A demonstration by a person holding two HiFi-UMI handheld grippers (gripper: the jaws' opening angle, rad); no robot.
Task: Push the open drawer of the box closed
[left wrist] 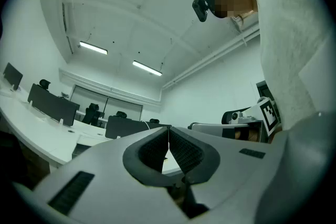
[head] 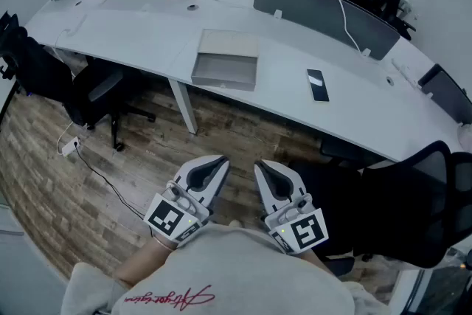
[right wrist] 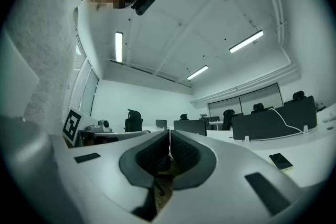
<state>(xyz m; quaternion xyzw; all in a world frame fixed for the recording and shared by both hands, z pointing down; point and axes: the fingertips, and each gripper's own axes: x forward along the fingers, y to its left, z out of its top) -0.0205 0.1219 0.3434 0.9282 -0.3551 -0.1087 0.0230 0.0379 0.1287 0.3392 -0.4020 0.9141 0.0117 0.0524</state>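
A flat grey box [head: 227,58] lies on the white desk [head: 147,33], its drawer drawn out toward the desk's near edge. Both grippers are held close to the person's chest, well short of the desk. My left gripper [head: 221,162] is shut with nothing between its jaws; the left gripper view shows its tips [left wrist: 168,142] meeting, tilted up toward the ceiling. My right gripper [head: 259,167] is shut and empty too, its tips [right wrist: 169,145] touching in the right gripper view. The box is not seen in either gripper view.
A black phone [head: 318,84] lies on the desk right of the box. Grey divider panels [head: 317,11] line the desk's far side. A black office chair [head: 96,88] stands under the desk at left, another chair [head: 413,203] at right. A cable [head: 96,166] runs over the wood floor.
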